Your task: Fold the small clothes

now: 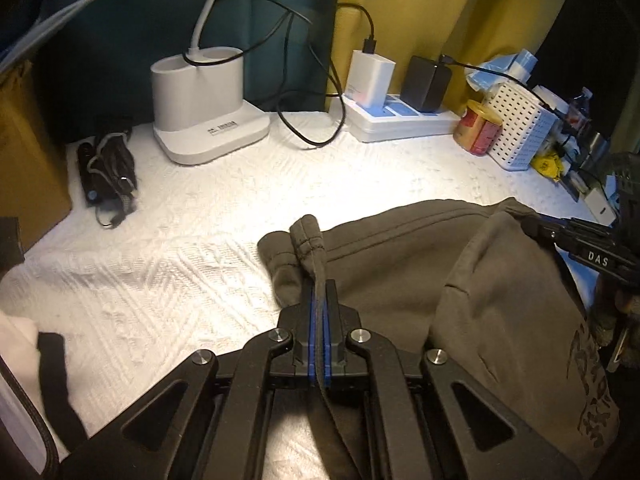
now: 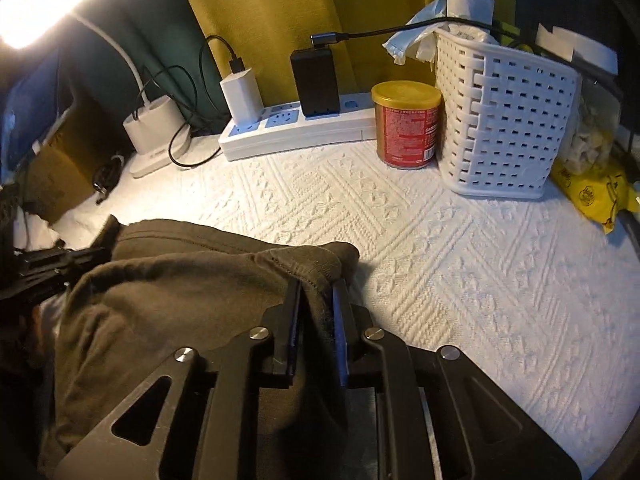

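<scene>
A dark olive-grey garment (image 1: pixel 400 256) lies on the white textured cloth (image 1: pixel 180 240), partly lifted. My left gripper (image 1: pixel 320 286) is shut on its hemmed left corner, which sticks up past the blue pads. My right gripper (image 2: pixel 316 286) holds the garment's right corner (image 2: pixel 304 264), a thick fold of fabric filling the gap between its fingers. The right gripper also shows at the right edge of the left wrist view (image 1: pixel 580 240); the left gripper shows at the left edge of the right wrist view (image 2: pixel 60 264). A dark print marks the fabric (image 1: pixel 592 384).
At the back stand a white lamp base (image 1: pixel 208 112), a power strip (image 1: pixel 400 120) with a white and a black charger, a red-gold can (image 2: pixel 406 124) and a white perforated basket (image 2: pixel 500 120). A black bundled cable (image 1: pixel 108 176) lies left. A yellow bag (image 2: pixel 592 192) lies right.
</scene>
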Demonstrator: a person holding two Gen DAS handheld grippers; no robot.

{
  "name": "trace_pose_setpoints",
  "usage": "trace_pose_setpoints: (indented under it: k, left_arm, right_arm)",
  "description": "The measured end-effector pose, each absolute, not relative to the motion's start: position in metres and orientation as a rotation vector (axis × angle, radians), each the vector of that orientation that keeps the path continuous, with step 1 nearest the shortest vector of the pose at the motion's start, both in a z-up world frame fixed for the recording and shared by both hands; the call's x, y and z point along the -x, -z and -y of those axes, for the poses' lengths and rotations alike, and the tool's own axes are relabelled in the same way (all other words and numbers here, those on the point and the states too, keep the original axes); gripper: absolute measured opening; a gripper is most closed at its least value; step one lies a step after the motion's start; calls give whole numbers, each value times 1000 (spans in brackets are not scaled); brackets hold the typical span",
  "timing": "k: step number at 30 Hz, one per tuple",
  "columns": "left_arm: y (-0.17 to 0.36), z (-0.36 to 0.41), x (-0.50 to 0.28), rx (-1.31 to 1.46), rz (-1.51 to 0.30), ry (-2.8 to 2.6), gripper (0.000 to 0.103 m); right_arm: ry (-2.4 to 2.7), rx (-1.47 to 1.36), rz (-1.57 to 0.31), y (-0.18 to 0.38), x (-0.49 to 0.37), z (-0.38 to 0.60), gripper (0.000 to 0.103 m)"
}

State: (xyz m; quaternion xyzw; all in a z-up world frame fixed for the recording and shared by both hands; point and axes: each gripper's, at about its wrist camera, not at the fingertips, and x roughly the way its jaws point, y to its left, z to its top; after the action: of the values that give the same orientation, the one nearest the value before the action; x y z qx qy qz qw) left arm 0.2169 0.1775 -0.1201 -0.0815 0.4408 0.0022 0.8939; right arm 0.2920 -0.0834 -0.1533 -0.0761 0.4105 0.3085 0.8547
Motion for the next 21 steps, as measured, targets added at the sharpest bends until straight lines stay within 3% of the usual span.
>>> trace_pose_setpoints:
  k: [5, 6, 7, 8, 9, 11, 12, 21]
  left_arm:
    - [108, -178, -204, 174, -899, -40, 6]
    - [105, -176, -199, 173, -894, -39, 19]
    - [103, -175, -195, 174, -888, -35, 43]
    - [100, -173, -187, 182, -877, -32, 56]
    - [98, -172, -183, 191, -867, -31, 72]
    - [96, -169, -172, 200, -859, -33, 75]
    - [95, -166, -168, 193, -863, -37, 75]
    - [93, -144, -135, 210, -863, -10, 75]
  right_arm:
    - [-642, 171, -854, 152, -286, 88, 23]
    - [-640, 169, -850, 151, -284, 90, 23]
    - [-638, 168, -843, 149, -281, 93, 24]
    - [-638, 166, -838, 148, -278, 95, 27]
    - [-640, 163, -834, 147, -275, 97, 39]
    - [-642, 163, -818, 144, -267, 100, 57]
    - [-643, 165, -812, 142, -264, 101, 59]
    - [-650, 181, -806, 135, -228, 113, 59]
